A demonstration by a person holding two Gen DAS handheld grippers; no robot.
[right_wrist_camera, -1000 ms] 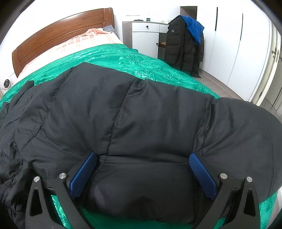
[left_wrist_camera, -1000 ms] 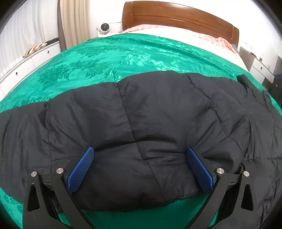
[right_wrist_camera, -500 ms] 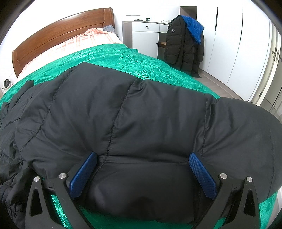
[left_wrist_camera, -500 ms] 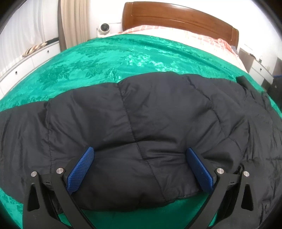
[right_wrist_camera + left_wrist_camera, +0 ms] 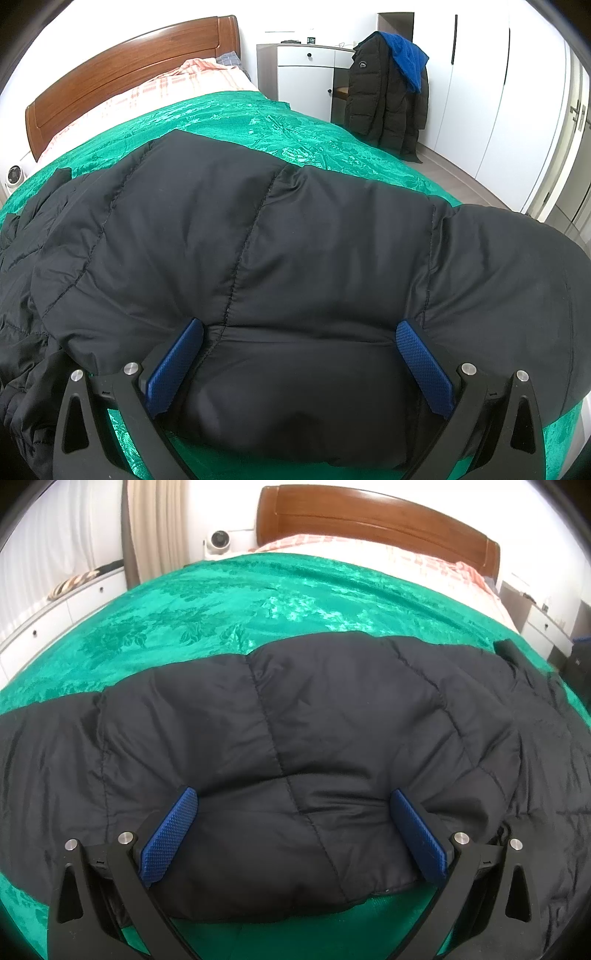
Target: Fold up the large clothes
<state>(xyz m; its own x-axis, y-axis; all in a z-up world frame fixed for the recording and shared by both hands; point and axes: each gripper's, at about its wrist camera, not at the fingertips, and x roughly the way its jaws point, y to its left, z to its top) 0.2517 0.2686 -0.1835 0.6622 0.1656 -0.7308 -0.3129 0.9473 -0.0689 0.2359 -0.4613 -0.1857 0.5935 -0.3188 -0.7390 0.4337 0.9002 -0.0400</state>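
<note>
Left gripper (image 5: pixel 293 805): jaws spread wide, low over the near edge of the jacket (image 5: pixel 295 738), a puffed panel bulging between the blue pads (image 5: pixel 168 840); nothing clamped. Right gripper (image 5: pixel 299 334): same pose, jaws wide apart, straddling another padded section, pads (image 5: pixel 424 365) pressed against the fabric. Jacket lies spread across the bed (image 5: pixel 221 602), on the green cover. Headboard (image 5: pixel 369 520) beyond.
</note>
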